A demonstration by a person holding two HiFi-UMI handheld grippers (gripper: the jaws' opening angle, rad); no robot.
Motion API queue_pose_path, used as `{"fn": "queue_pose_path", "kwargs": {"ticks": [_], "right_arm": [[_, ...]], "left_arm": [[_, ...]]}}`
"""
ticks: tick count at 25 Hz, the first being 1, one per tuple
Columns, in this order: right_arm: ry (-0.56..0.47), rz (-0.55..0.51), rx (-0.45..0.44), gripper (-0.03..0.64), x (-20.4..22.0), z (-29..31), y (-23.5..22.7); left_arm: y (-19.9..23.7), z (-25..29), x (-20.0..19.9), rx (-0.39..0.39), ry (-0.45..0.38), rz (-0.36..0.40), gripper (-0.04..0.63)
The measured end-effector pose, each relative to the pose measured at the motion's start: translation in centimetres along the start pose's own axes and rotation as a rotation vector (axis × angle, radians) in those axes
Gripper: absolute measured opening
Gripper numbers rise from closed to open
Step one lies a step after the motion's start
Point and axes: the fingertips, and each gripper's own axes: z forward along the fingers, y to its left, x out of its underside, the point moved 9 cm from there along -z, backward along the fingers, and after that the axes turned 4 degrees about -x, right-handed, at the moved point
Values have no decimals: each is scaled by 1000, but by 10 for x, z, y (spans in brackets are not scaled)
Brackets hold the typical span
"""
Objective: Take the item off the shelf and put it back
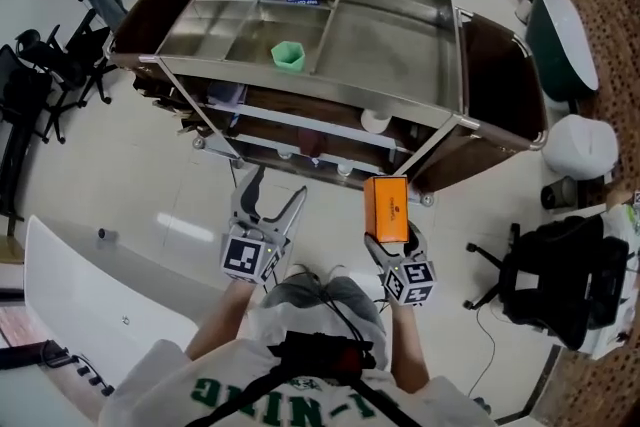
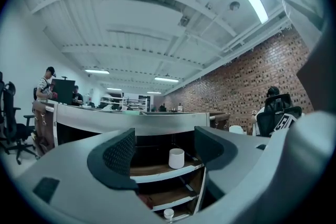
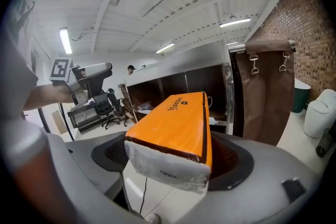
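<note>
Two grippers are in front of the cart point(image 1: 300, 87), both clear of it

1. Right gripper point(image 1: 390, 237): clamped on the box point(image 1: 386, 205). In the right gripper view the pads press on both long sides of the orange box point(image 3: 176, 128) near its wrapped white end, and the right gripper point(image 3: 173, 157) carries it tilted upward, away from the camera.
2. Left gripper point(image 1: 278, 190): at 9 o'clock of the right one, jaws apart. In the left gripper view nothing stands between them. Only the cart shelf point(image 2: 168, 170) and a white cup point(image 2: 176, 158) show in the distance past the left gripper point(image 2: 164, 148).
3. Box position: in the air at 5 o'clock of the cart's front rim, touching neither the shelf nor the steel top. A green cup point(image 1: 288, 55) stands at 12 o'clock on that top.

Task status (judgement):
- Done: the removal half appears complete, since the box is off the shelf and fully supported by the gripper.
- Left: carry the box toward 12 o'clock into the cart opening, set it flat on the shelf, open the jaws and withdraw.
- The frames do not show which shelf level is the box's place
</note>
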Motion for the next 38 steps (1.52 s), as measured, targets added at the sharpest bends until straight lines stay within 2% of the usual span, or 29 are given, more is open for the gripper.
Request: {"fn": "queue_pose_path", "kwargs": {"ticks": [5, 10, 13, 15, 18, 22, 27, 30, 33, 38], "right_arm": [[0, 21, 33, 451, 56, 56, -32], [2, 42, 45, 453, 125, 134, -77], [9, 20, 51, 453, 159, 190, -105], [-2, 1, 57, 452, 174, 232, -125], [-16, -15, 95, 453, 182, 298, -159], [-23, 43, 133, 453, 188, 365, -194], [-41, 91, 170, 462, 197, 413, -229], [-65, 154, 180, 559, 191, 416, -224], [-79, 184, 147, 558, 180, 396, -203], [-75, 175, 99, 557, 150, 317, -153]], "left_arm": [[12, 8, 51, -33, -3, -5, 334], [17, 17, 120, -76, 0, -40, 334], [24, 18, 167, -93, 10, -20, 334], [26, 22, 191, -97, 14, -18, 334], [27, 31, 206, -114, 10, -51, 334], [41, 19, 242, -182, 5, -28, 334], [43, 7, 250, -216, 21, -50, 334], [50, -5, 247, -248, 31, -56, 334], [52, -5, 225, -247, 61, -72, 334], [47, 11, 167, -181, 96, -73, 334]]}}
